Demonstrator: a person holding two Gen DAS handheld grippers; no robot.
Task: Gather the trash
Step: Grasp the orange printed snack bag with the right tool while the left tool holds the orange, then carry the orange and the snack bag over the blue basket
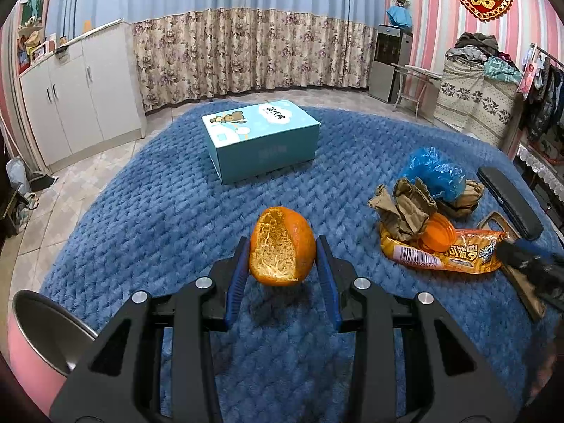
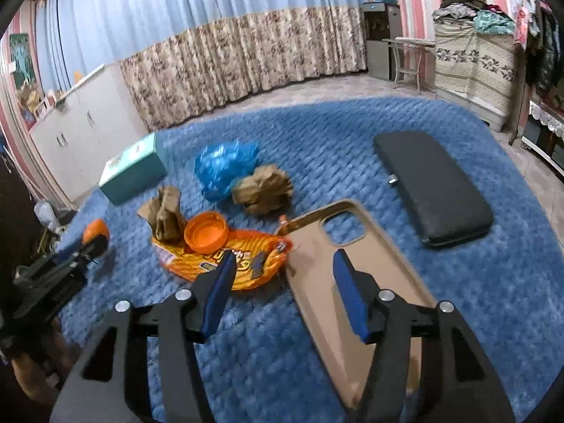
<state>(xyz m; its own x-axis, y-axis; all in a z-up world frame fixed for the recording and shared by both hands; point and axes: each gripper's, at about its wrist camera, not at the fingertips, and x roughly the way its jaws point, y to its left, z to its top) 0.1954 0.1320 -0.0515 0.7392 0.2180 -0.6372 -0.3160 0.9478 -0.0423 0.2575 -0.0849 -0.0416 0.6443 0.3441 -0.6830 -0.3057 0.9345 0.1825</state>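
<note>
Trash lies in a loose heap on the blue blanket [image 1: 148, 211], with the snack wrapper [image 2: 225, 257] as your landmark. Far to the wrapper's left, a metal bowl [image 1: 46, 328] sits at the edge of the left wrist view. Next, well left of the wrapper, your left gripper [image 1: 282, 257] holds an orange peel [image 1: 282, 246] raised off the blanket; its jaws stand partly closed, the blue pads pressing the peel on both sides. Beyond the peel, left of and behind the wrapper, stands a light blue box [image 1: 261, 137] printed with a bear. On the wrapper's left end rests crumpled brown paper [image 2: 165, 215], and an orange lid [image 2: 206, 232] lies on the wrapper just beside it. Behind the wrapper sit a blue plastic bag [image 2: 222, 165] and a second wad of brown paper [image 2: 264, 187], touching each other. Your right gripper [image 2: 282, 268] hangs over the wrapper's right end with its jaws about half open and nothing between the pads; the left pad is above the wrapper, the right above a tan phone case [image 2: 317, 271] lying just right of the wrapper and touching it. Farther right of the wrapper, apart from the heap, lies a long black case [image 2: 433, 187].
</note>
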